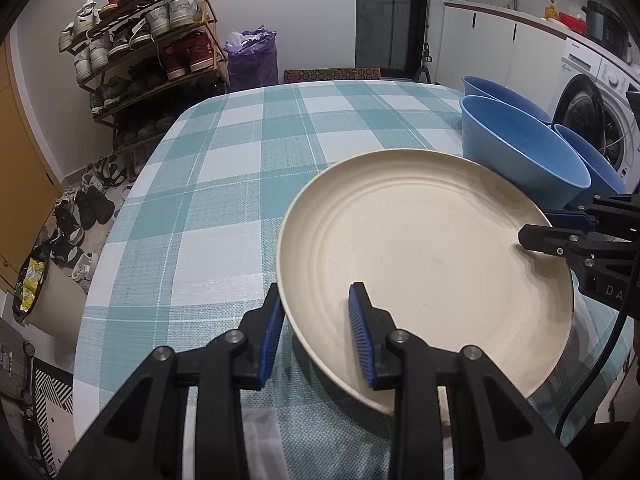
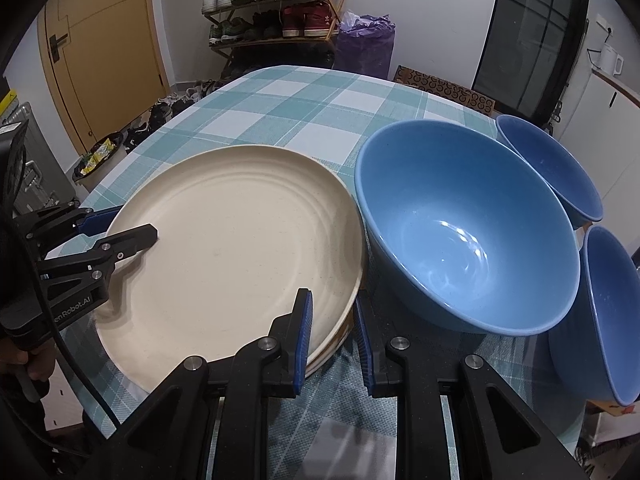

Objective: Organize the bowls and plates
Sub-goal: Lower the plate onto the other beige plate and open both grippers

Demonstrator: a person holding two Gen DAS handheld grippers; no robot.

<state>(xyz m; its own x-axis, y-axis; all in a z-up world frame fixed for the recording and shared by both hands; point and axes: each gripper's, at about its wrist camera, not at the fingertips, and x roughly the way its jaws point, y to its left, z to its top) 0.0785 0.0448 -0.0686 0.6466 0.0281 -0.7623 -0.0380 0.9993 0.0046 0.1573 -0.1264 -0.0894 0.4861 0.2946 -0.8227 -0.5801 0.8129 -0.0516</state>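
Left wrist view: the cream plate (image 1: 424,264) lies on the checked table (image 1: 240,184), touching the nearest of 3 blue bowls (image 2: 464,228) on its right. Both grippers straddle its rim from opposite sides. The left gripper (image 1: 316,332) is narrowly parted with the rim between its jaws; whether it pinches, I cannot tell. The right gripper (image 2: 332,344) is clamped on the plate's bowl-side edge, probably also a second plate beneath.
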